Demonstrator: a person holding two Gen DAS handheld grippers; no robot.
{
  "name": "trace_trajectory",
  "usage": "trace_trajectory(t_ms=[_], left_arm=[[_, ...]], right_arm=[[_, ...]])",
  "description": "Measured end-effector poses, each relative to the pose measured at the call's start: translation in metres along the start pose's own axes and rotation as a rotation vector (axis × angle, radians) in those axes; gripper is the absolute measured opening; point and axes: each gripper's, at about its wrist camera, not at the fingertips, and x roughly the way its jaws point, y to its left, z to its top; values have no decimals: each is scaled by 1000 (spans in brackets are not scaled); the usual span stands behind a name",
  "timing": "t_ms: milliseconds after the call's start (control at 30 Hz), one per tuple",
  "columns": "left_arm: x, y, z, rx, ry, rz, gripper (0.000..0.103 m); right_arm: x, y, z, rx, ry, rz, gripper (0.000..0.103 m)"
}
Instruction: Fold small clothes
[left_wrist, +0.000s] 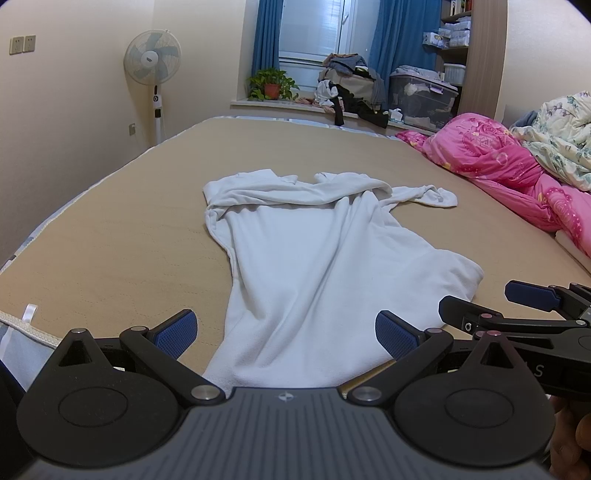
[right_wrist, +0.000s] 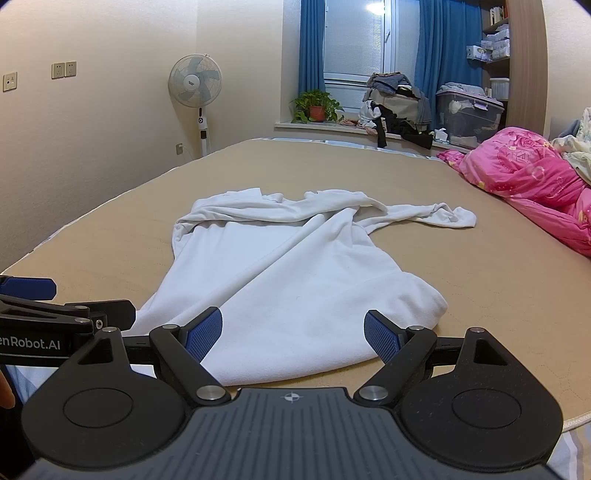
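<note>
Both grippers sit low at the near edge of the bed (left_wrist: 110, 236), side by side, and the white shirt (left_wrist: 306, 266) runs straight away from them; its long axis goes from the hem right under the fingers out to the collar and the bunched shoulders at the far end, with one sleeve (right_wrist: 436, 216) flung off to the right. The left gripper (left_wrist: 284, 334) has its jaws spread wide, nothing between them, the hem's left part lying dead ahead in the gap; the right gripper (right_wrist: 293, 334) is just as wide and just as empty, the hem's right corner (right_wrist: 424, 306) just past its right finger. Neither touches cloth, as far as I can tell; each looks equally near its own hem corner, so a two-handed pinch seems the natural call, though the crumpled top wants smoothing first.
</note>
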Motion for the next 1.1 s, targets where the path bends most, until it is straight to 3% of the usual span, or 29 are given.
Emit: trace_trajectory(t_ms=[300,400,467,567,633,733,767,833,900,967,1100], left_arm=[[0,0,0,6,-5,-4,103],[-6,8,9,-6,-41,-10,103],[-7,17,19,-4,-51,-27,102],[-7,40,50,66,-101,-68,88],[-5,50,67,148,-136,-69,68],[37,69,75,229,93,-76,51],[52,77,74,253,185,-68,50],[75,92,63,187,237,-93,49],[100,107,46,56,368,-129,48],[112,112,39,6,421,-152,43],[132,110,31,51,491,-130,31]], right_arm=[[0,-1,0,2,11,3,84],[-7,-9,10,12,-22,-18,66],[-11,-28,25,44,-47,-14,43],[-8,-73,59,107,-94,-12,42],[0,-98,80,67,-109,-37,42],[41,-133,94,48,-17,-62,42],[61,-146,91,62,28,-71,43],[96,-165,78,112,107,-86,43],[125,-175,53,179,202,-80,43],[157,-173,32,187,369,-77,43],[185,-165,28,171,422,-3,43]])
